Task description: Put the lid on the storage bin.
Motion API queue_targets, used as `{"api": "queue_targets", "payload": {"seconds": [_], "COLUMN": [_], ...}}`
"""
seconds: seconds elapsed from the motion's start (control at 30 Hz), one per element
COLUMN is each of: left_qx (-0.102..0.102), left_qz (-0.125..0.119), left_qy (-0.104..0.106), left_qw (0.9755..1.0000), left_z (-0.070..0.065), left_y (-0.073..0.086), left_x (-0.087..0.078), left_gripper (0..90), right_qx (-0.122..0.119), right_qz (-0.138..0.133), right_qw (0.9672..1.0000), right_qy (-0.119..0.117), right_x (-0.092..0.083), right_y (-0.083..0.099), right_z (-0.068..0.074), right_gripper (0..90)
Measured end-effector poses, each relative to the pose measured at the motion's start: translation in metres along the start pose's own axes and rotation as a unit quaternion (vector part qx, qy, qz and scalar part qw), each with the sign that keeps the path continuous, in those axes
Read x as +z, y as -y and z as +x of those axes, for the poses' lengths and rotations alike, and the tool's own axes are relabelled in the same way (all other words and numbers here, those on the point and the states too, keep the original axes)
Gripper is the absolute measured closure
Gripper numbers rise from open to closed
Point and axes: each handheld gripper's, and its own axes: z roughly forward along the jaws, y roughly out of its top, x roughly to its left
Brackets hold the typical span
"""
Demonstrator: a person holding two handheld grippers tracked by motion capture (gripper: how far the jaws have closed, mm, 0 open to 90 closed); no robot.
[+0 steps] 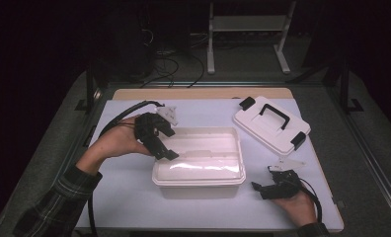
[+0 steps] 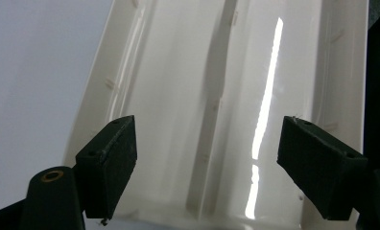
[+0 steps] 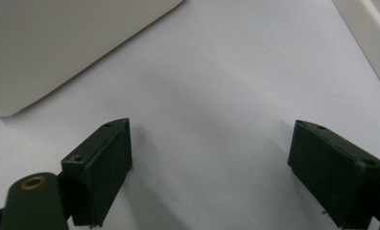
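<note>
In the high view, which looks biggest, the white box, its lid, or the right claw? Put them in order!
1. White box, the biggest.
2. Lid with the black handle, lying flat behind it and to the right; it sits farther from the camera, so it may look a bit small.
3. Right claw, the smallest by far.

There was one open white bin, one white lid with black latches, and two claws.

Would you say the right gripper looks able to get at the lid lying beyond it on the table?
Probably yes: the right gripper is open and holds nothing, and only bare table lies between it and the lid; the box stands off to the side.
</note>
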Motion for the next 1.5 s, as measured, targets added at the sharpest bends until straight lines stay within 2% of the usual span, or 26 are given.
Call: {"api": "queue_targets", "payload": {"seconds": [0.3, 0.53, 0.6, 0.77, 1.03, 1.23, 1.3, 1.5], "left_qx": [-0.031, -0.057, -0.064, -0.089, -0.109, -0.113, -0.116, -0.120], "left_qz": [-0.009, 0.001, 0.002, -0.005, -0.022, -0.033, -0.042, -0.049], "left_qy": [-0.035, -0.060, -0.069, -0.074, -0.094, -0.104, -0.109, -0.115], "left_qw": [0.9989, 0.9966, 0.9956, 0.9932, 0.9894, 0.9876, 0.9863, 0.9849], "left_z": [-0.002, -0.003, -0.004, -0.004, -0.008, -0.013, -0.015, -0.018], "left_y": [0.042, 0.076, 0.087, 0.119, 0.160, 0.179, 0.184, 0.194], "left_x": [-0.018, -0.018, -0.015, 0.004, 0.031, 0.049, 0.055, 0.067], "left_gripper": [11.2, 5.8, 3.0, 0.4, 0.4, 0.4, 0.4, 0.4], "right_qx": [-0.001, -0.001, -0.001, 0.001, 0.001, 0.012, 0.013, 0.004], "right_qz": [0.001, 0.001, 0.001, 0.002, 0.006, 0.002, 0.004, 0.001], "right_qw": [1.0000, 1.0000, 1.0000, 1.0000, 1.0000, 0.9999, 0.9999, 1.0000], "right_qy": [0.002, 0.002, 0.003, 0.002, 0.005, -0.005, -0.009, -0.001], "right_x": [0.000, 0.000, 0.000, 0.000, -0.002, -0.008, -0.010, -0.016], "right_y": [0.000, 0.000, 0.000, -0.001, -0.004, -0.011, -0.015, -0.032], "right_z": [0.000, 0.000, 0.001, 0.000, -0.002, -0.011, -0.014, -0.023], "right_gripper": [14.3, 14.3, 14.0, 14.1, 14.1, 14.2, 14.3, 14.6]}}
